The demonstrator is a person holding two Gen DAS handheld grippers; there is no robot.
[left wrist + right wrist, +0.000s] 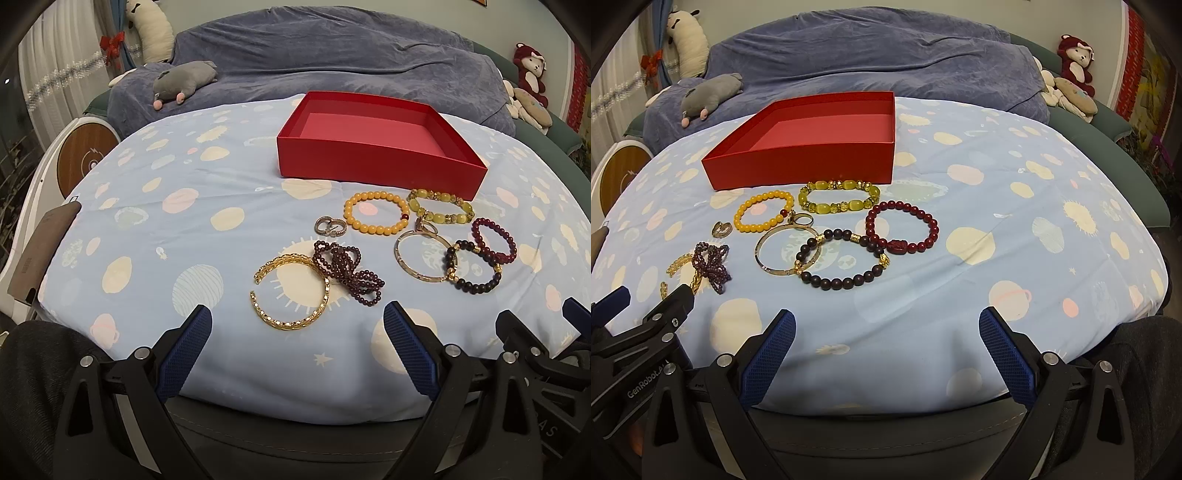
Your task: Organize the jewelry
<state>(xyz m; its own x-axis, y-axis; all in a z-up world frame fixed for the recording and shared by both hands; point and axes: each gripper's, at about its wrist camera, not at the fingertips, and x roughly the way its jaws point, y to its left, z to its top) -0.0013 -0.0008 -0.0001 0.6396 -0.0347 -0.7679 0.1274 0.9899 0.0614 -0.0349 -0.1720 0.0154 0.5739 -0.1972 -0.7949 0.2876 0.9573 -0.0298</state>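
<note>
Both the left tool (297, 321) and the right tool (886, 323) stand spread wide and empty, short of the jewelry, which lies in front of the empty red box (376, 147) on the bed (184, 229). The dark beaded bracelet (846, 260) overlaps the thin bangle (764, 258) and touches the red beaded bracelet (901, 227), so lifting one may drag its neighbours. The soft cover may also bunch between closing fingers.

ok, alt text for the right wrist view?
Open right tool hovers over a blue planet-print cloth strewn with beaded bracelets, bangles and rings, with an empty red box behind them. The left tool shows at far left.
</note>
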